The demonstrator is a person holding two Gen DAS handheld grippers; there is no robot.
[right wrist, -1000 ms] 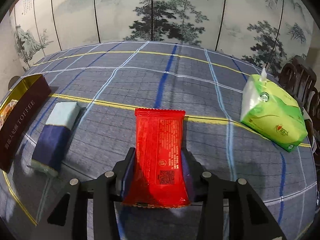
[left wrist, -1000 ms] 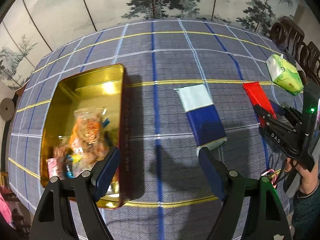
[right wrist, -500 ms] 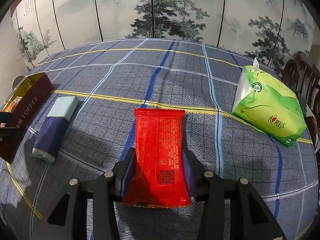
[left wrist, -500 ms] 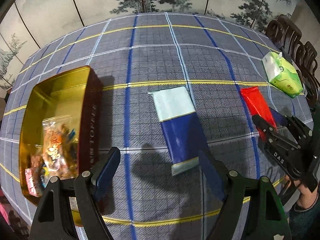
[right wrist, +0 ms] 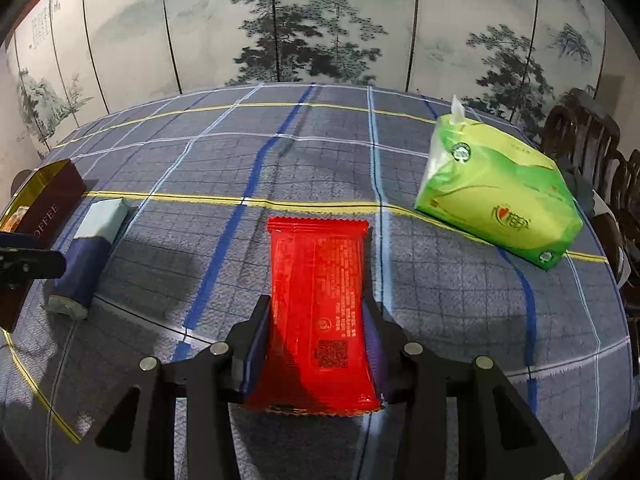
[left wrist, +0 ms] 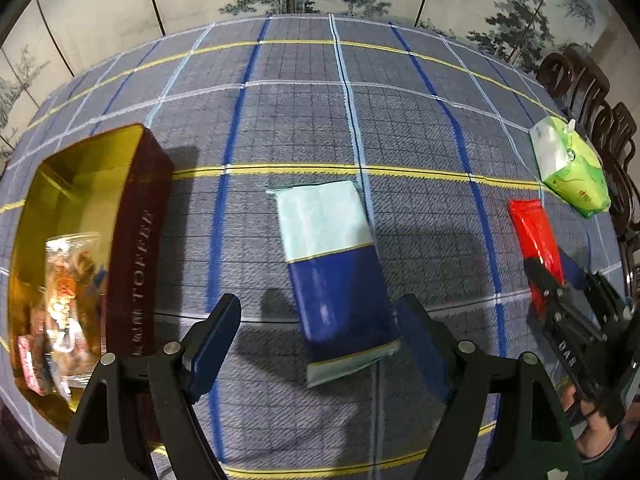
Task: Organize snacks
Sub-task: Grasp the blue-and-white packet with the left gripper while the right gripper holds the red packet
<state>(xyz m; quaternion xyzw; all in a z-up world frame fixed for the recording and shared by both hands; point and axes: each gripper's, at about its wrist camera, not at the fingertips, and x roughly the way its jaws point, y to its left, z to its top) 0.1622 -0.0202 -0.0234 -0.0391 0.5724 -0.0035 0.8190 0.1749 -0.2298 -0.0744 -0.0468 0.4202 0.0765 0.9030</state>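
both tools are matte black angular frames with silver round screws at the joints and dark blue pads lining the fingers (left wrist: 212,340), the right tool (left wrist: 560,284) showing white "das" lettering on its side, with bare skin and a dark teal sleeve cuff (left wrist: 604,446) behind it.

- A green plastic tissue pack (right wrist: 500,200), a white tissue poking from its top, lies on the grey checked tablecloth (right wrist: 320,152).
- Dark carved wooden chairs (right wrist: 592,136) stand just beside the table.
- A painted folding screen (right wrist: 280,20) with ink pines stands behind.
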